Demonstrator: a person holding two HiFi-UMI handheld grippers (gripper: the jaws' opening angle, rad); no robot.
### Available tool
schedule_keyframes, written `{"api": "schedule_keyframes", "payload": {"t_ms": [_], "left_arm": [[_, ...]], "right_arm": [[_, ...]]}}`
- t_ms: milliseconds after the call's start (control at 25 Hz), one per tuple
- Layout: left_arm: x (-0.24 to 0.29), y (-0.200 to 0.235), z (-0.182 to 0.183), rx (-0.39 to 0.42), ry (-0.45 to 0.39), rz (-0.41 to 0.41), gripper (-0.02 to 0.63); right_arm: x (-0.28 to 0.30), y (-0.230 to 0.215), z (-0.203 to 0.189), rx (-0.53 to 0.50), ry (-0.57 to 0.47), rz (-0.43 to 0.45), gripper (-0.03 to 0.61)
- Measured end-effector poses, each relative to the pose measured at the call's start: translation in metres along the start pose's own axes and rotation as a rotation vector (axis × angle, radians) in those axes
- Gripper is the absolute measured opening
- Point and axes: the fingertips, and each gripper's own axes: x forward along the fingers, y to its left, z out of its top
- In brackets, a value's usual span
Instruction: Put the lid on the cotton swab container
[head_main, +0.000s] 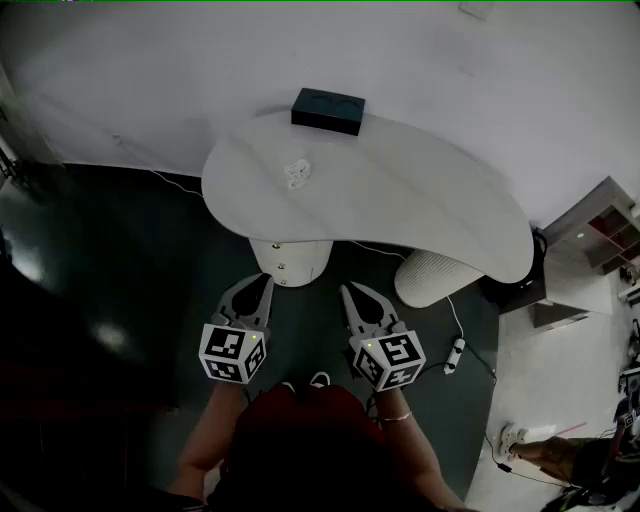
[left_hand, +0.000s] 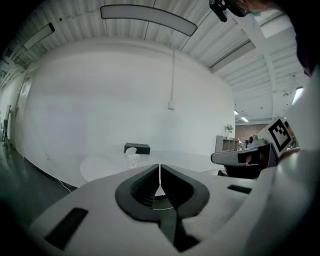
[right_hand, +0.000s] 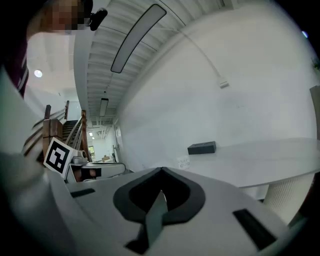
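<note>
White curved table (head_main: 420, 200) ahead, on a pale pedestal (head_main: 290, 262) over a dark floor (head_main: 120, 260). On the top, toward its left half, a small whitish container (head_main: 297, 172), standing alone on bare surface, well apart from both grippers. Too small in every view to tell whether lidded. Behind it, at the far edge by the wall, a black box (head_main: 328, 110), near the container but not touching. Under the table's right end, a ribbed white drum (head_main: 432, 277). Near that, on the floor, a white power strip (head_main: 455, 355) with a cable trailing off.

Left gripper (head_main: 262, 285) held low, short of the table's near edge, nose toward the pedestal. Dark fingers (left_hand: 142, 187) pressed together along a thin seam, tip to tip, pinching nothing. Beyond the tips in the left gripper view, the container and box far off on the table, slightly left of the seam.

Right gripper (head_main: 350, 292) just beside the left, level with it, tilted a little inward. Fingers likewise closed on each other, empty. In the right gripper view, a tilted scene: box to the right of the closed tips, container a small pale speck just left of and below it.

Marker cubes at the rear of both grippers, close to the person's forearms. Both grippers apart from each other, touching neither the table nor anything on it.
</note>
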Motion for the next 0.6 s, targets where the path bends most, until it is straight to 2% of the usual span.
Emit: {"api": "schedule_keyframes", "payload": {"t_ms": [400,600], "left_arm": [[0.026,-0.029,0.004,0.048,0.001,-0.007,0.032],[0.028,-0.033,0.005,0.067,0.008,0.021,0.032]], "right_arm": [[-0.002,-0.021,0.009,-0.036,-0.001,0.045,0.015],[-0.002,-0.027,0.019,-0.050,-0.011,0.074,0.015]]}}
